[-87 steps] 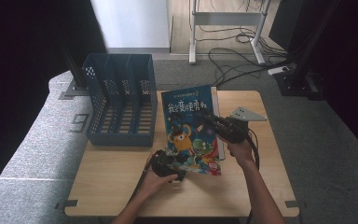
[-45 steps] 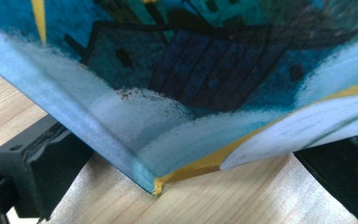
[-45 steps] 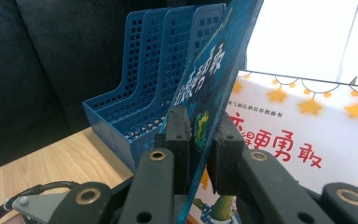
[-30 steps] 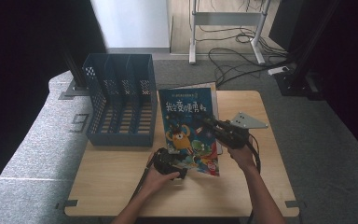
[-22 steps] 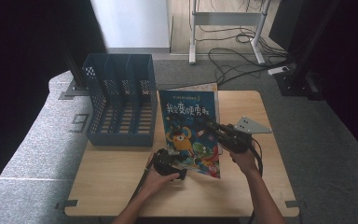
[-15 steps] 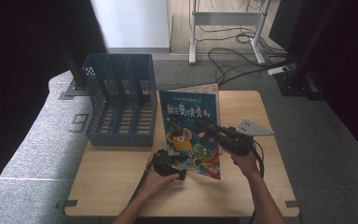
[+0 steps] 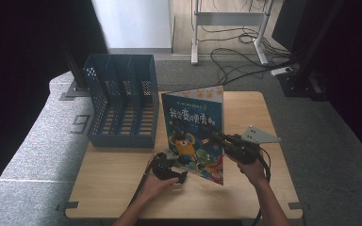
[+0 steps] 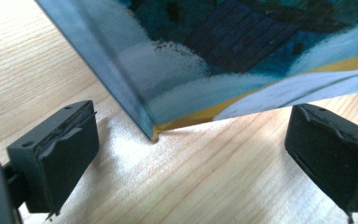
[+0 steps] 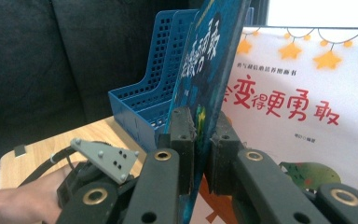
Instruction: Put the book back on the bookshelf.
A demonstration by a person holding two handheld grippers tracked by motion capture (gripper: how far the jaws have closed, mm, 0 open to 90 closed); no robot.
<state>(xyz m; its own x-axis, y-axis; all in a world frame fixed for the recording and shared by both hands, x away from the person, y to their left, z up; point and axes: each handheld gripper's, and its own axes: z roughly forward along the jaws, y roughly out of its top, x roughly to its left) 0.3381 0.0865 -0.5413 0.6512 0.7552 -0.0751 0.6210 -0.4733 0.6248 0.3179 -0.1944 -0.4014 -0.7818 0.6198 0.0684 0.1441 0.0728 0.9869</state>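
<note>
A picture book (image 7: 195, 127) with a blue cover stands steeply tilted on the wooden table (image 7: 113, 188), its lower edge down on the wood. My right gripper (image 7: 215, 137) is shut on the blue cover (image 9: 205, 60), with both pads pressed against it; beside the cover a white page (image 9: 298, 93) with red characters shows. My left gripper (image 7: 169, 165) rests on the table at the book's near left corner. Its jaws stand open (image 8: 191, 140), one on each side of that corner (image 8: 154, 135), and touch nothing.
A blue file rack (image 7: 122, 103) with several slots stands at the table's back left, close to the book's left side. Cables and a metal stand lie on the floor beyond the table. Bare wood shows at the front and far right.
The book has gone from lying flat to standing steeply tilted, its right edge raised by my right gripper, which shifted left. The left gripper stayed where it was.
</note>
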